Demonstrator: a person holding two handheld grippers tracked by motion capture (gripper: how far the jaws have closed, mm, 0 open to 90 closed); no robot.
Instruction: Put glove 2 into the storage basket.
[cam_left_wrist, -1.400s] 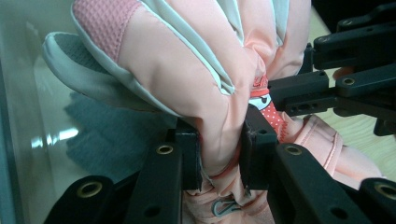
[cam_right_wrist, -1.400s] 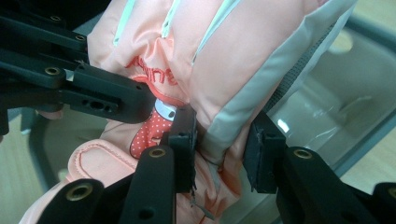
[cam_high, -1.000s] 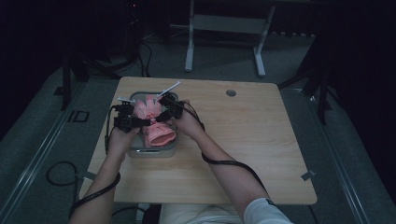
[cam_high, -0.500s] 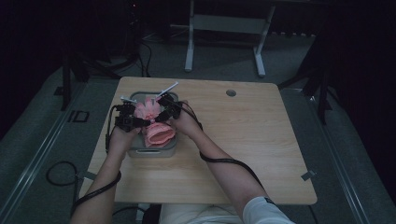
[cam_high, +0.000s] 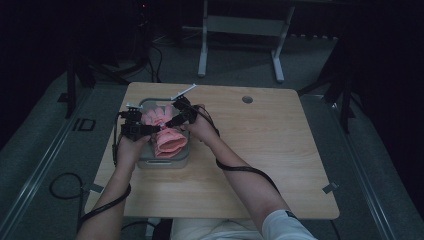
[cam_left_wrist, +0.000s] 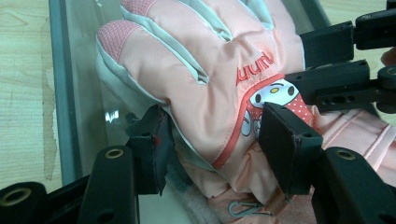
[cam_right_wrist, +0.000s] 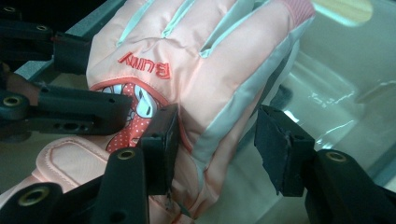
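Note:
A padded pink glove (cam_high: 159, 116) with pale trim, red lettering and a cartoon patch lies in a clear bin (cam_high: 165, 163) at the table's left. My left gripper (cam_high: 151, 129) reaches in from the left. Its jaws have just been opening, and in the left gripper view they (cam_left_wrist: 219, 144) straddle the glove (cam_left_wrist: 205, 70) loosely. My right gripper (cam_high: 170, 122) comes in from the right. Its jaws have also just been opening (cam_right_wrist: 217, 144): one pad (cam_right_wrist: 161, 140) rests against the glove (cam_right_wrist: 201, 51), the other pad (cam_right_wrist: 280, 149) stands apart from it. More pink padded fabric (cam_left_wrist: 369, 135) lies underneath.
The bin's wall (cam_left_wrist: 65, 93) runs close beside my left jaws, with bare wood outside it. The tabletop (cam_high: 260, 150) stretches to the right, with a round cable hole (cam_high: 247, 99) near the far edge. A white stick-like part (cam_high: 182, 92) juts out behind the bin.

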